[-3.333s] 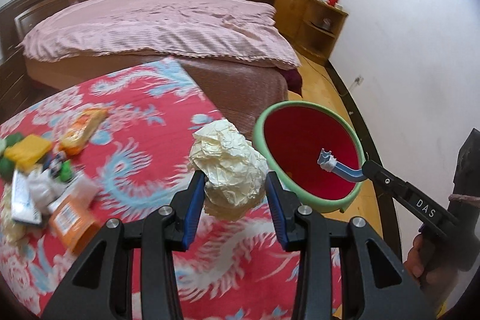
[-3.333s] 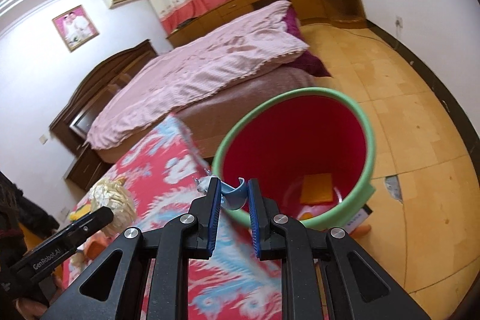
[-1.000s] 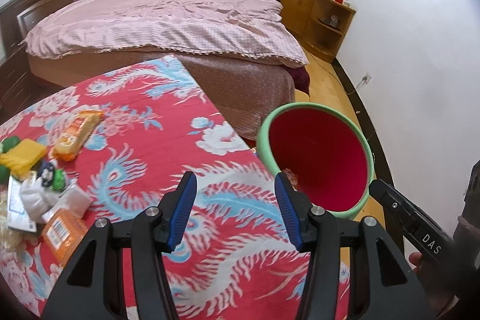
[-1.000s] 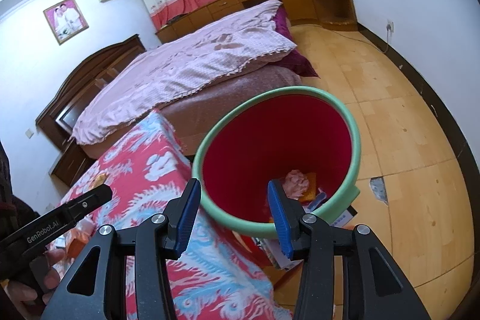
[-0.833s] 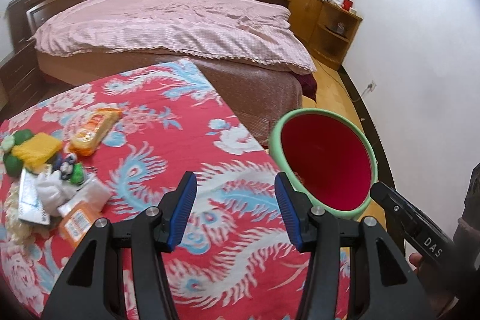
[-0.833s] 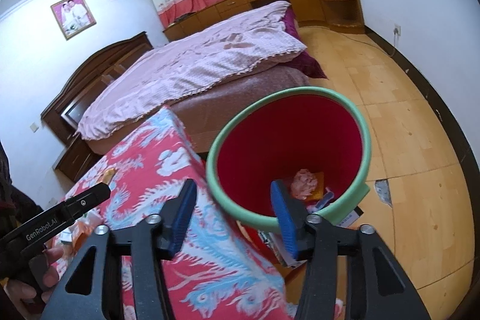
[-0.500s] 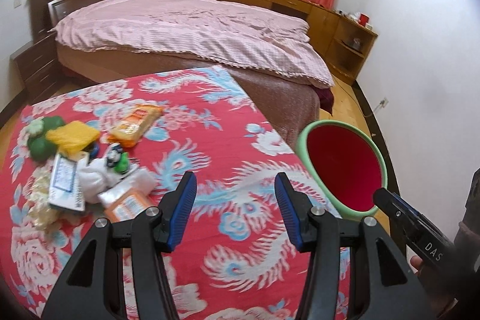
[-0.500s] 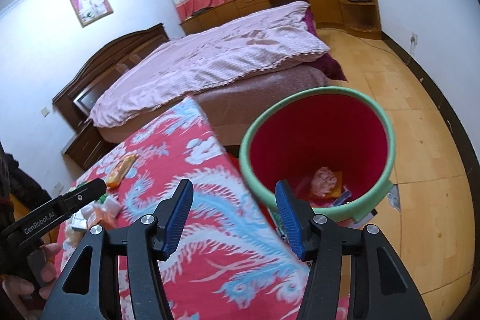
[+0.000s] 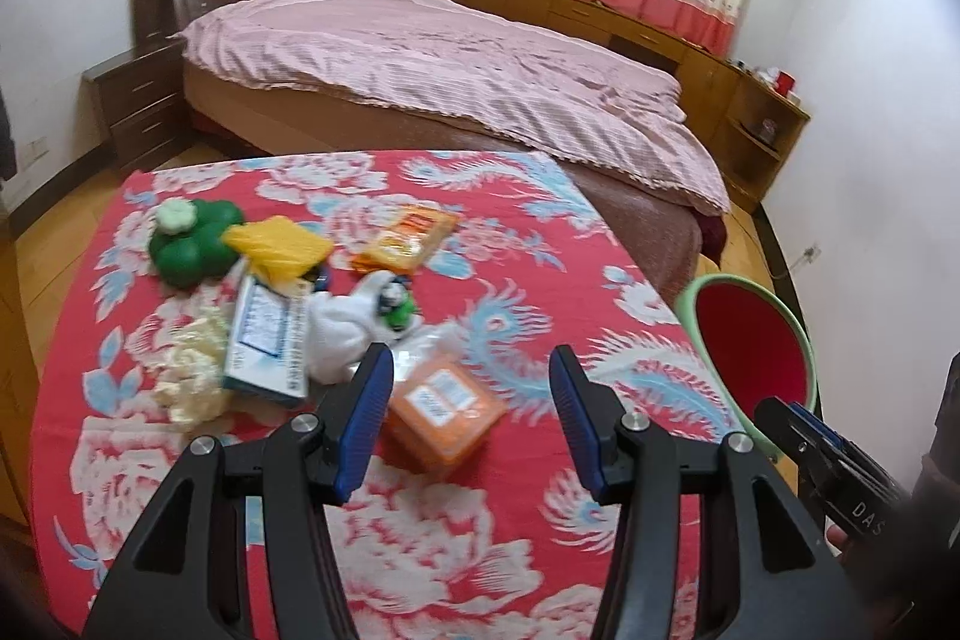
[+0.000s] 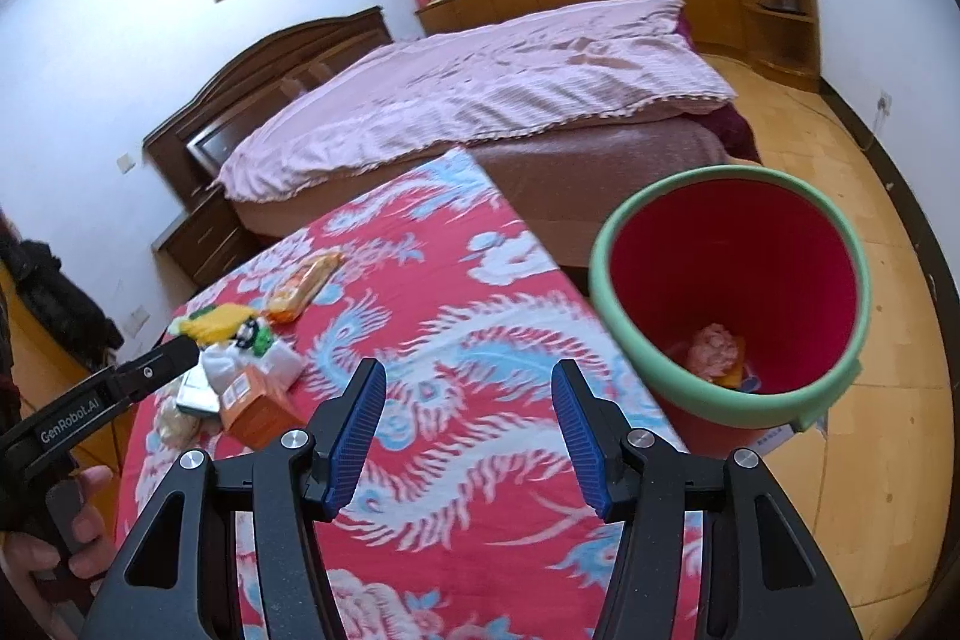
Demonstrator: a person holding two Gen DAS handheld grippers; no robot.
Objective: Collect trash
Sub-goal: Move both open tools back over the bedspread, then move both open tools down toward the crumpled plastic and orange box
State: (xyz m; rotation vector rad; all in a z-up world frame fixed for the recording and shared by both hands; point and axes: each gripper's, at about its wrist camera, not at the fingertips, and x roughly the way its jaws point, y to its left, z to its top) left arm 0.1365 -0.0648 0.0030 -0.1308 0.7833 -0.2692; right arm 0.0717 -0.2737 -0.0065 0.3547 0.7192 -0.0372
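The trash pile (packets, tissue, crumpled paper) lies on the red tablecloth, its orange packet nearest the left gripper. Both it and the right gripper hang empty, jaws spread wide. The red bin stands beside the table, the bed beyond.

The table cloth is red with white and light blue swirls and flowers. The bin is red inside with a soft green rim — a pink crumpled wad lies in it. Near the cloth's left edge sit an orange box, a yellow pack and green balls. The bed cover is pink with thin stripes.
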